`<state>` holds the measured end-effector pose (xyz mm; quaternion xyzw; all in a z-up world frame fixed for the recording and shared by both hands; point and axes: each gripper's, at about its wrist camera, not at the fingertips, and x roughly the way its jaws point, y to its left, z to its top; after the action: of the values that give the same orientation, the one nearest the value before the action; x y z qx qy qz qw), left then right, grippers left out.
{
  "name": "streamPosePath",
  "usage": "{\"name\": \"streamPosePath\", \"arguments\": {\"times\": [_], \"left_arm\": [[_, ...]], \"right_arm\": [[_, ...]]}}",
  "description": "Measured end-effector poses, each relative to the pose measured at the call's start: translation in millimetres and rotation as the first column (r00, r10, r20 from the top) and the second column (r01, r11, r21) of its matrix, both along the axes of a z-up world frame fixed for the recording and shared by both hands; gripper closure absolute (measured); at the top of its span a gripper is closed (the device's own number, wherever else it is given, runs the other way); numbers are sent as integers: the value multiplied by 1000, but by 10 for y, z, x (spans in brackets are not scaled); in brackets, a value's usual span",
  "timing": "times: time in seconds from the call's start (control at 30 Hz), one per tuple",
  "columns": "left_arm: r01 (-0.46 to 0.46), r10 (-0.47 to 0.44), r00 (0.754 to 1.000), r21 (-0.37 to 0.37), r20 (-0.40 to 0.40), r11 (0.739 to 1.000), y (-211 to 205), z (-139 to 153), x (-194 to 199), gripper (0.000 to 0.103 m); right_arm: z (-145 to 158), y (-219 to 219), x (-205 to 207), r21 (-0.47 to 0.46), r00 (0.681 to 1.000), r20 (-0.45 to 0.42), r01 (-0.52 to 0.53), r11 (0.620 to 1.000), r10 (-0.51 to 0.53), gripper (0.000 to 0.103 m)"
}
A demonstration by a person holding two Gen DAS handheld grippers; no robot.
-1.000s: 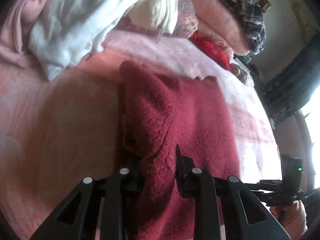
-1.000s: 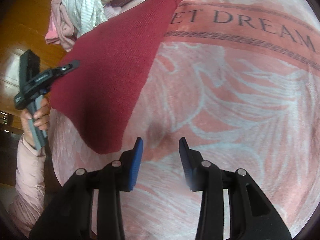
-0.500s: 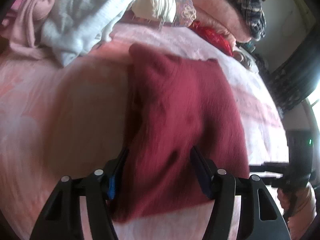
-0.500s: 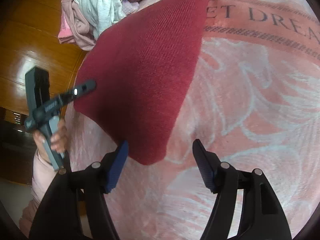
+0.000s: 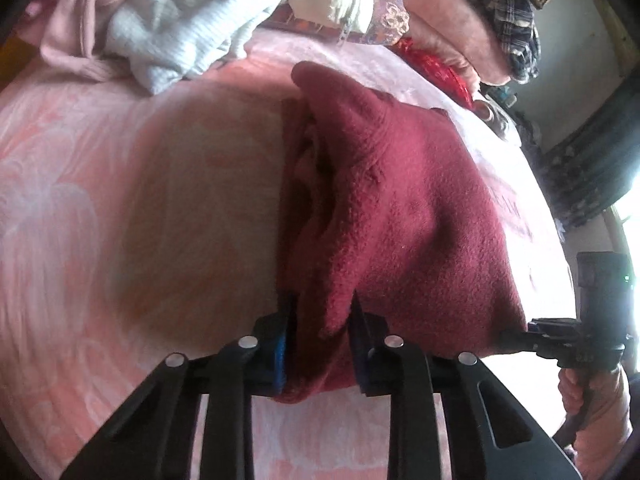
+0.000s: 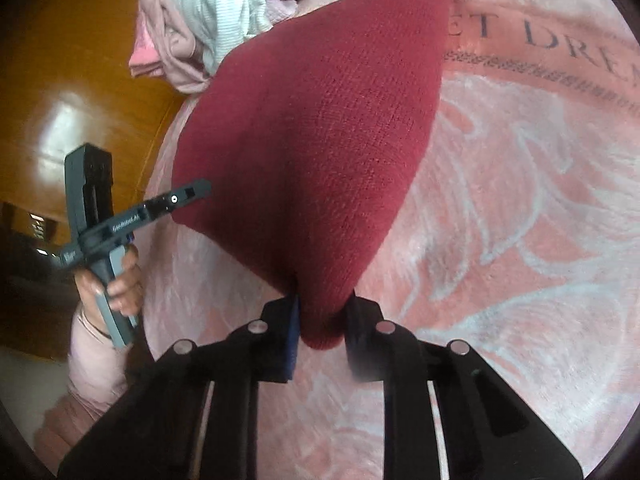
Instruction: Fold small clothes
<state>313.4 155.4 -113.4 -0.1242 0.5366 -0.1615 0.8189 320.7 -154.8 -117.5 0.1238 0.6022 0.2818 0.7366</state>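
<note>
A dark red knitted garment (image 5: 404, 216) lies on a pink blanket (image 5: 120, 220). My left gripper (image 5: 320, 320) is shut on its near corner, the cloth bunched between the fingers. In the right wrist view the same red garment (image 6: 320, 128) spreads away from me, and my right gripper (image 6: 322, 316) is shut on its other near corner. The left gripper (image 6: 200, 190) shows at the garment's left corner in the right wrist view; the right gripper (image 5: 516, 334) shows at its right corner in the left wrist view.
A heap of pale blue, pink and cream clothes (image 5: 192, 20) lies at the far side of the bed, with a plaid cloth (image 5: 504, 8) and a red item (image 5: 436, 68) beyond. A wooden floor (image 6: 80, 60) lies left of the bed. The blanket (image 6: 520, 200) carries printed lettering.
Both grippers were open half a second ago with a garment corner between their fingers; both have closed on the corners. The right gripper moved left onto its corner over the second.
</note>
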Motion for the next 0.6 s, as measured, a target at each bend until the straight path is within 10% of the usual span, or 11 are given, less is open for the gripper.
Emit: {"name": "streamPosePath", "arguments": {"times": [0.2,0.6], "left_arm": [[-15,14,999,-10,-44,1000,-10,-289,54,66],[-25,26,996,-15,83,1000,62,356,314,30]], "right_arm": [[-333,-49,43,-21,999,-50,14,1000,-15,85],[456,-220,320,-83,993,117,31,996,-22,42]]}}
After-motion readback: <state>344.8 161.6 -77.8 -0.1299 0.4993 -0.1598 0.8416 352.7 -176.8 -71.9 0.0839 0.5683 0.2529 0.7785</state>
